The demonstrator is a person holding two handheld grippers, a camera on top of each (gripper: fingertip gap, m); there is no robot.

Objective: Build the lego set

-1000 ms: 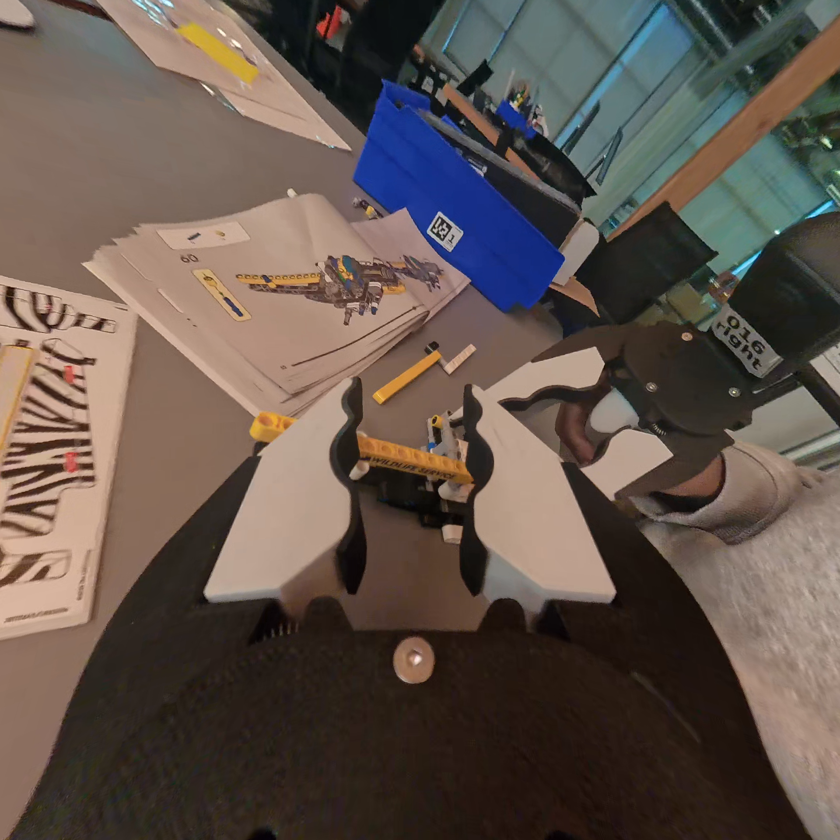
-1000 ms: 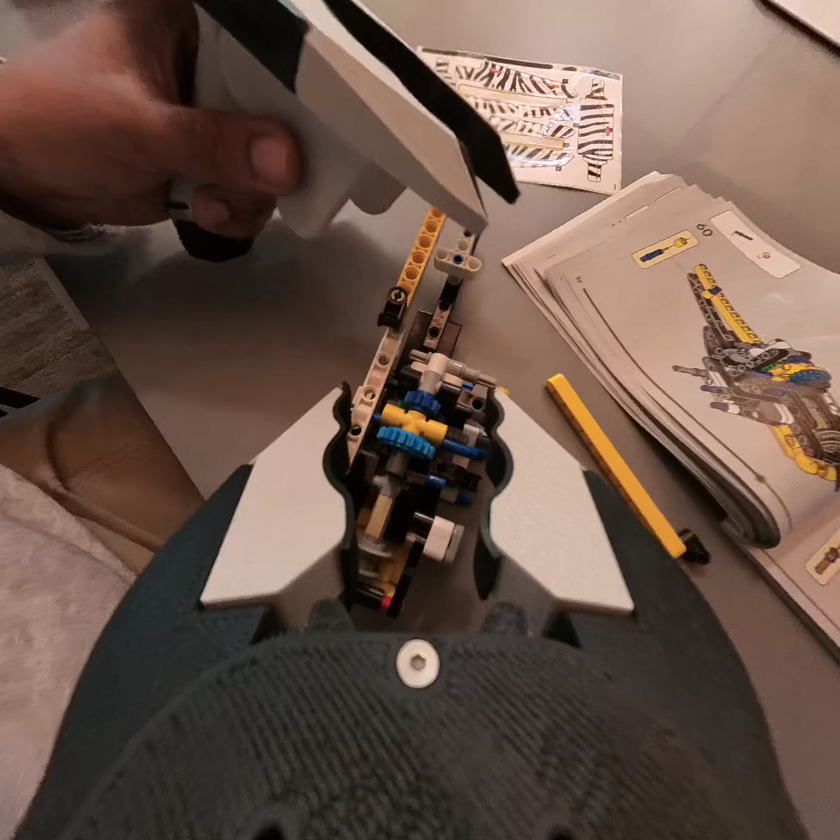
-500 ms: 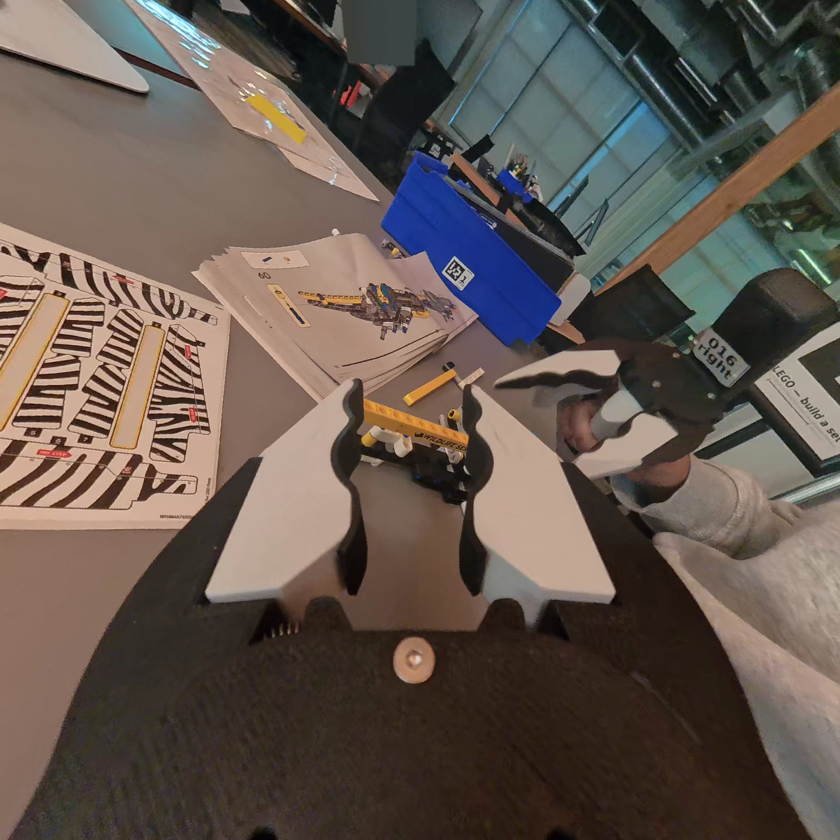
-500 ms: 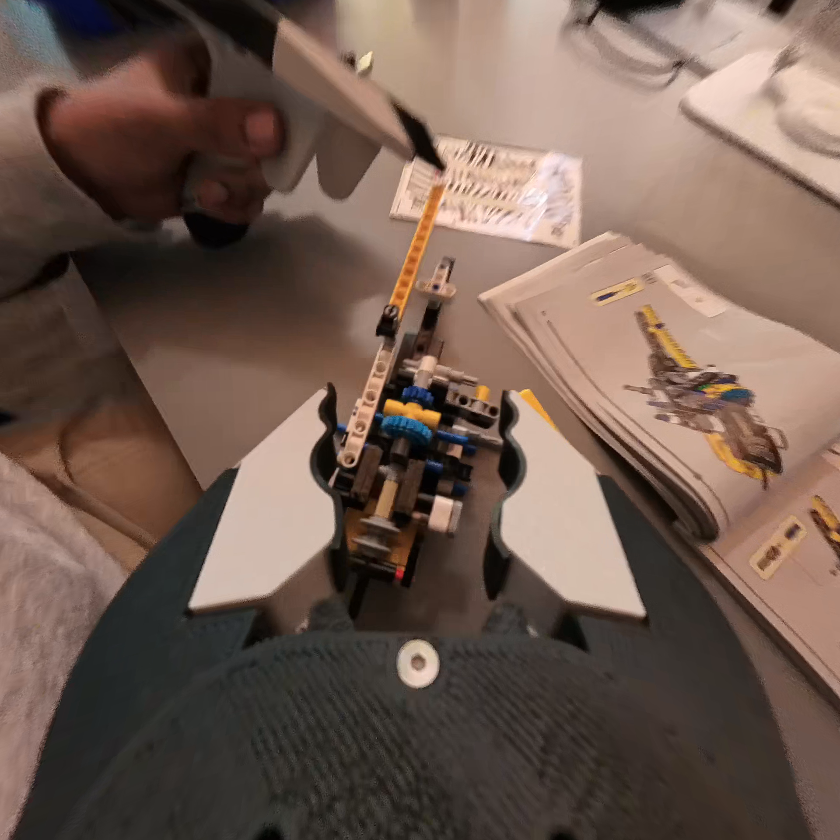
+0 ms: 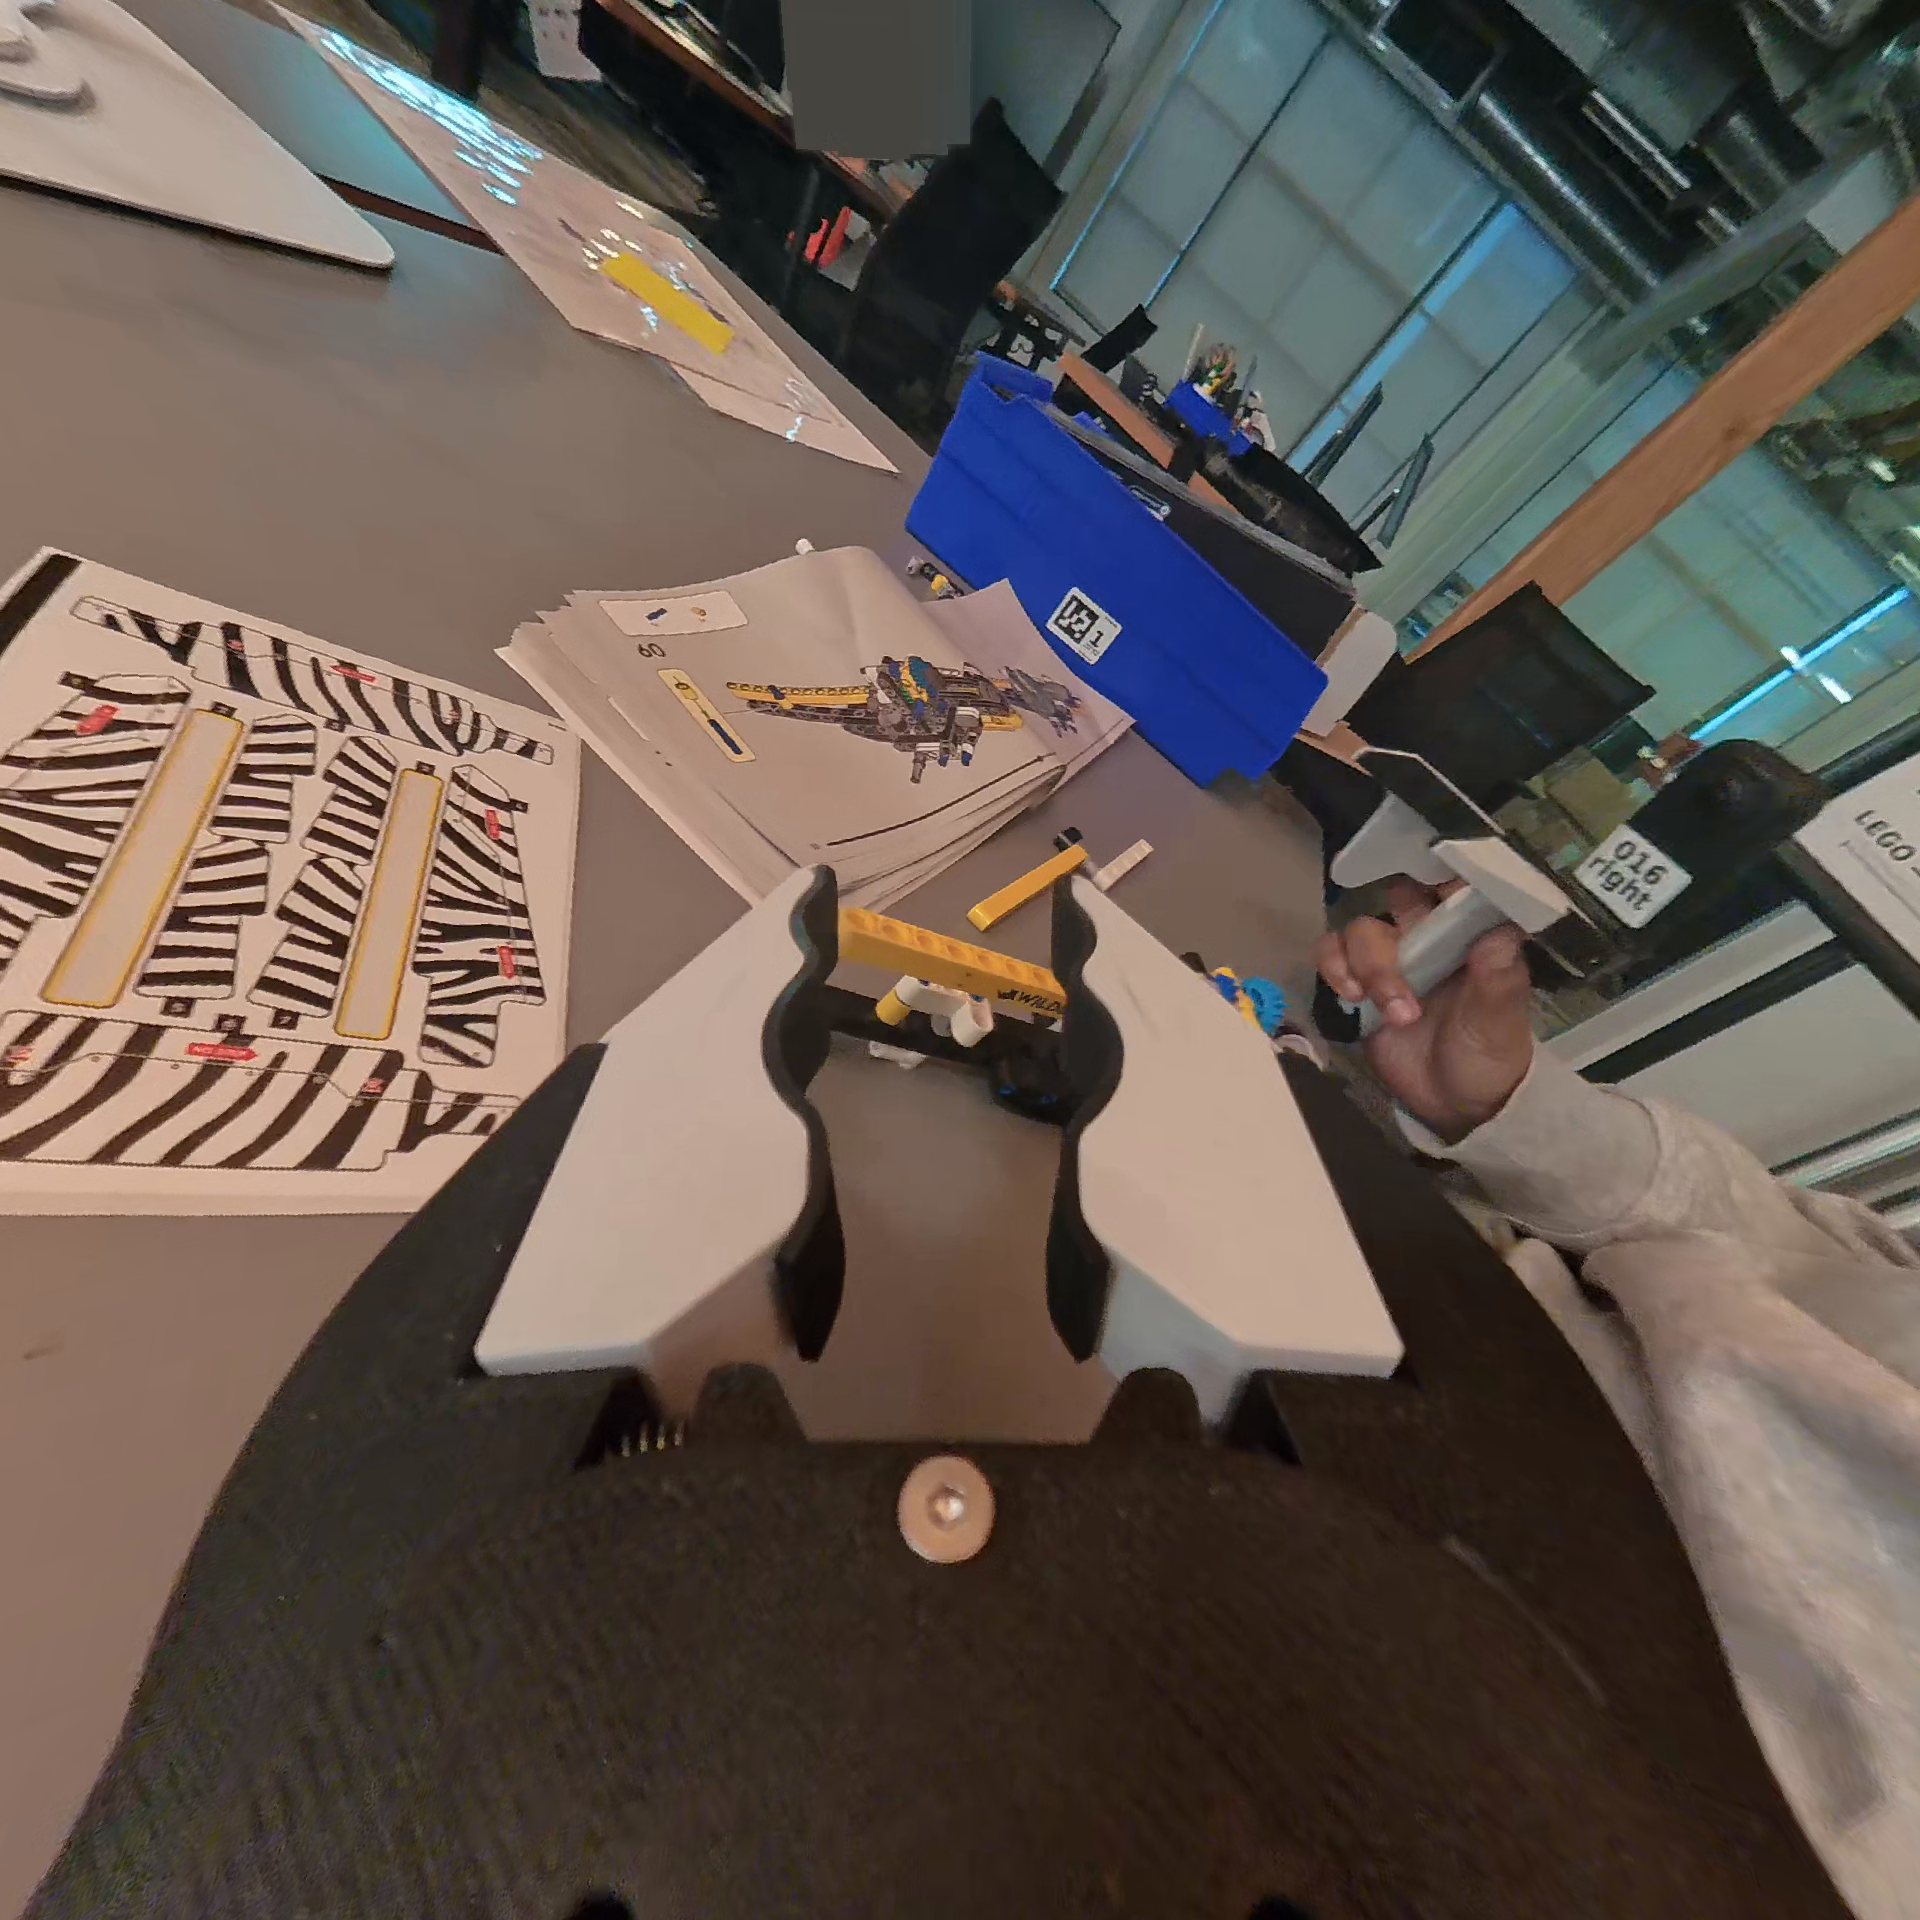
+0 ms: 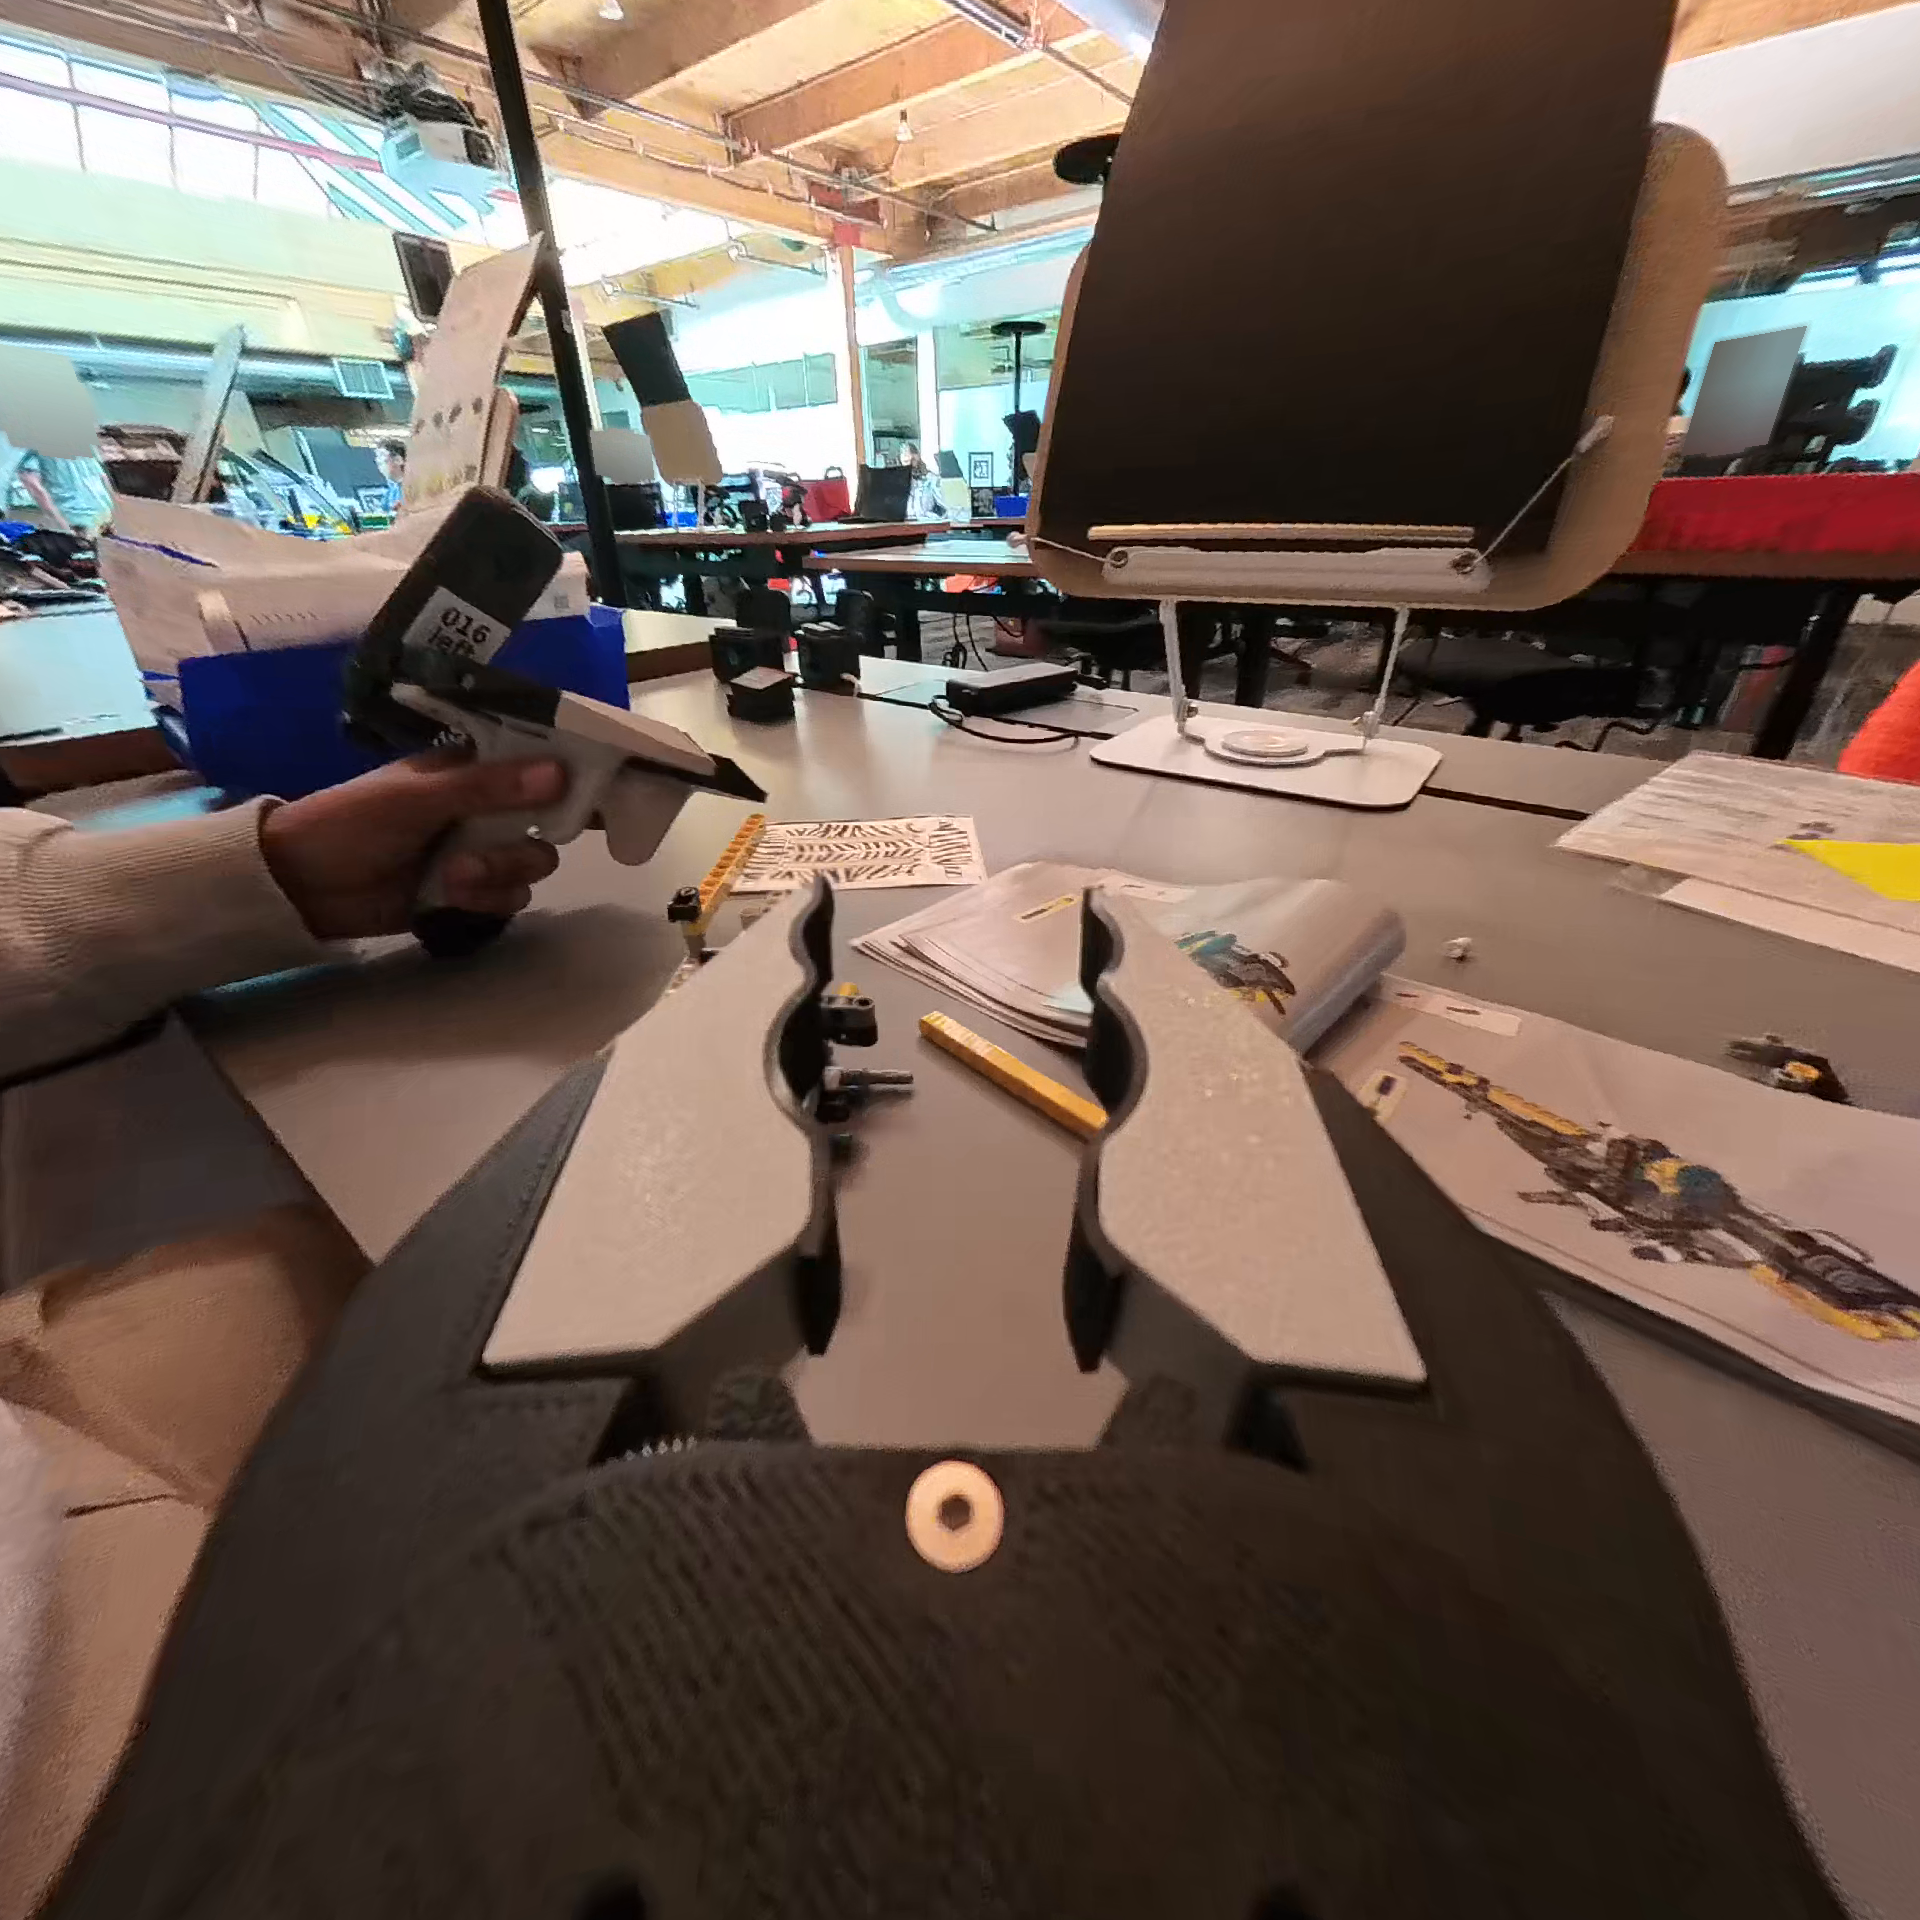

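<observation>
Your left gripper [image 5: 940, 966], jaws parted and empty, sits nearest the half-built yellow-and-black plastic lego model [image 5: 951, 987] at frame centre, its long yellow beam crosswise just beyond the tips, while your right gripper [image 6: 956, 971], also parted and empty, points past it.

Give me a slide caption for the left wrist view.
Open left gripper frames the partly built lego model beside the instruction booklet.

We have lifted the right hand-held gripper [image 6: 954, 997] off the lego model [image 5: 966, 997], its fingers now empty and apart, and drawn the left hand-held gripper [image 5: 940, 971] back.
</observation>
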